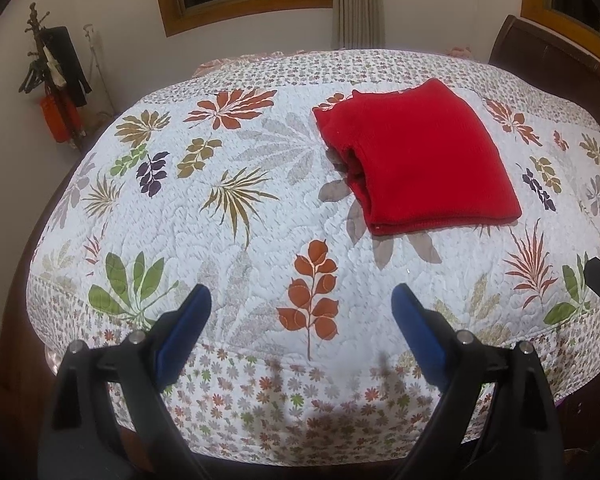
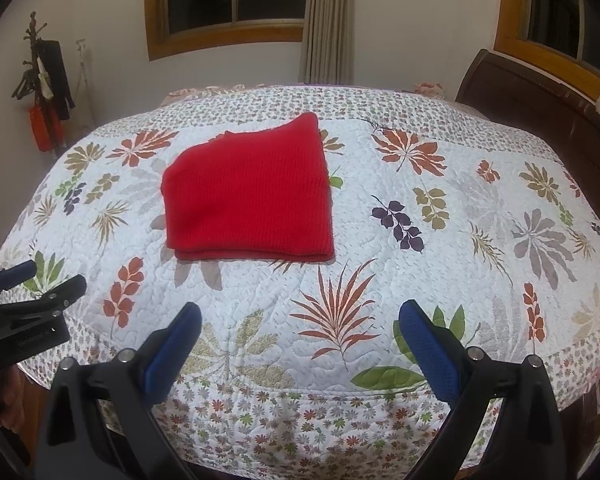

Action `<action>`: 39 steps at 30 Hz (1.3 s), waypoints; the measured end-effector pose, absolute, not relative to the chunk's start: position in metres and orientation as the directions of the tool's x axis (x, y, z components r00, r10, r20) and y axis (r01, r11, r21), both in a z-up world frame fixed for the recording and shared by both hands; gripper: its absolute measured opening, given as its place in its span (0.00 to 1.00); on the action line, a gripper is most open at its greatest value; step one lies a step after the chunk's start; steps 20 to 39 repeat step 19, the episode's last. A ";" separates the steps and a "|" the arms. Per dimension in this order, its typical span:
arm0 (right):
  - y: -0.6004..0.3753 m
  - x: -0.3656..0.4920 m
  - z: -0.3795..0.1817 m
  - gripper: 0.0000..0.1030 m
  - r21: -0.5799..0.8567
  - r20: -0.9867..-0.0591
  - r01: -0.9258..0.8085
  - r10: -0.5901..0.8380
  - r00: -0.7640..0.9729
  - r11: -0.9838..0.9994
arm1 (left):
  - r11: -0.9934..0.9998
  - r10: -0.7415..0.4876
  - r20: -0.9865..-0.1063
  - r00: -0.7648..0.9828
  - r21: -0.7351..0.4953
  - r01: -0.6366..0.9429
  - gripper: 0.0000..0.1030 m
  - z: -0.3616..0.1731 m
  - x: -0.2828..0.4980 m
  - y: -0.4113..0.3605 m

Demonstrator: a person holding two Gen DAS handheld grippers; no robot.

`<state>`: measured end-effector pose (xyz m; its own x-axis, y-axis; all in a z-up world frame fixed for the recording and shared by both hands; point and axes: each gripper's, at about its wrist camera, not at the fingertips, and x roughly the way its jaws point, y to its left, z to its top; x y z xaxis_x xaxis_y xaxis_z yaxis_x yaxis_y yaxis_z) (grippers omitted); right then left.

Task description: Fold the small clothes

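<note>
Both claws hang released above the near edge of the bed: the left claw (image 1: pixel 302 300) and the right claw (image 2: pixel 300 316), blue fingers spread wide and holding nothing. Farther back, a red garment (image 2: pixel 248 196) lies folded flat on the leaf-patterned quilt (image 2: pixel 440 264), apart from both claws.
</note>
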<state>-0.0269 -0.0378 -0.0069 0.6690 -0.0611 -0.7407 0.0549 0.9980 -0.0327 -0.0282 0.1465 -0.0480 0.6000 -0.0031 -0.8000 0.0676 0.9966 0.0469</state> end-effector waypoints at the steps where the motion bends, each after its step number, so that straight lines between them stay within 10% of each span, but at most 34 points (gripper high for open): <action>1: -0.037 -0.027 -0.007 0.96 -0.034 -0.740 0.055 -0.062 0.670 0.998 | 0.997 -0.002 -0.800 0.600 0.047 0.066 0.88 -0.048 -0.028 0.147; 39: -0.036 -0.029 -0.006 0.96 -0.011 -0.738 0.061 -0.050 0.673 0.998 | 0.996 -0.002 -0.803 0.596 0.049 0.069 0.88 -0.050 -0.030 0.147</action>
